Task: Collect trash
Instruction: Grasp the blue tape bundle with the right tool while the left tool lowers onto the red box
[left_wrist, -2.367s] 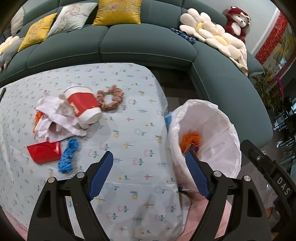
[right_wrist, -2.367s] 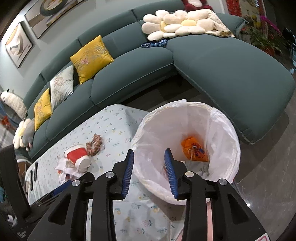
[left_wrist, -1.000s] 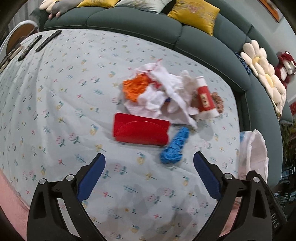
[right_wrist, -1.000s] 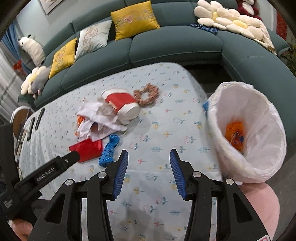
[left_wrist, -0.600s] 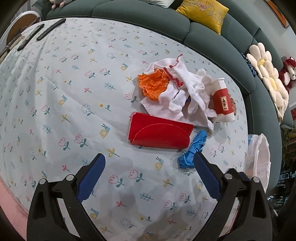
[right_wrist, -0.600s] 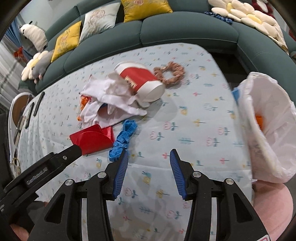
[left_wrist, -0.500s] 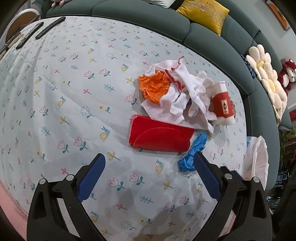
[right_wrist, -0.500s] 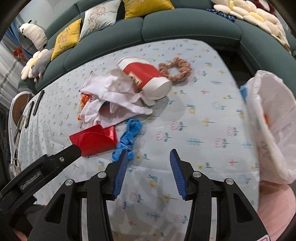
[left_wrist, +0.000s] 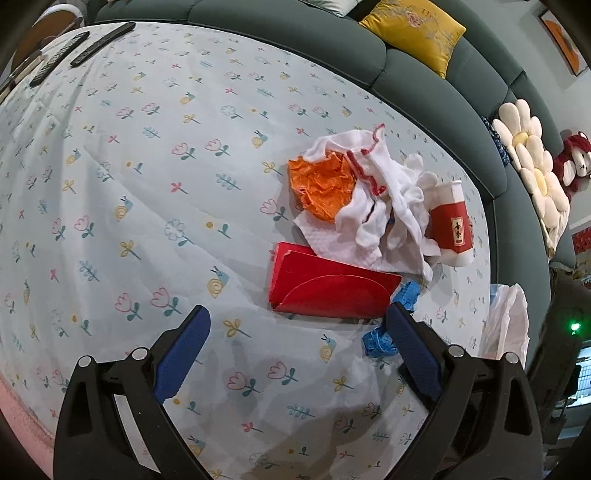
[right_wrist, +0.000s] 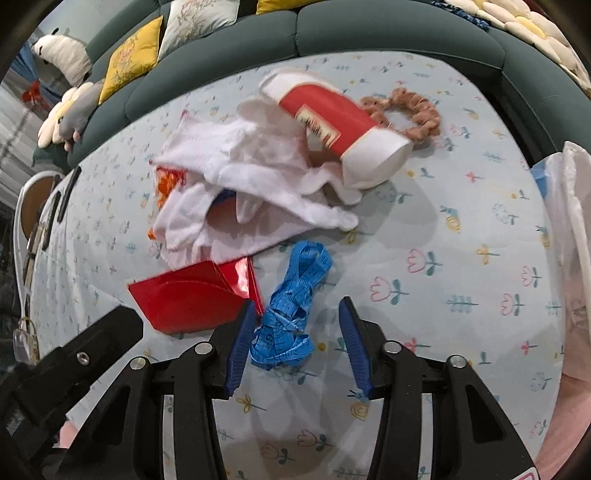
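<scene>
A table (left_wrist: 155, 192) with a flowery cloth stands by a green sofa (left_wrist: 303, 33) with yellow pillows. The trash sits in one pile: a red cup (right_wrist: 332, 122), white cloth (right_wrist: 255, 173), orange paper (left_wrist: 321, 184) and a red envelope (left_wrist: 328, 288). Only the right view shows the brown hair tie (right_wrist: 410, 110). The left view shows the white trash bag (left_wrist: 508, 321) at the table's edge. The left claw (left_wrist: 299, 332) is wide open and holds nothing. The right claw (right_wrist: 295, 328) is closing around the blue tape (right_wrist: 291, 306), not yet squeezing it. Both claws are lower and closer to the pile than a second ago.
</scene>
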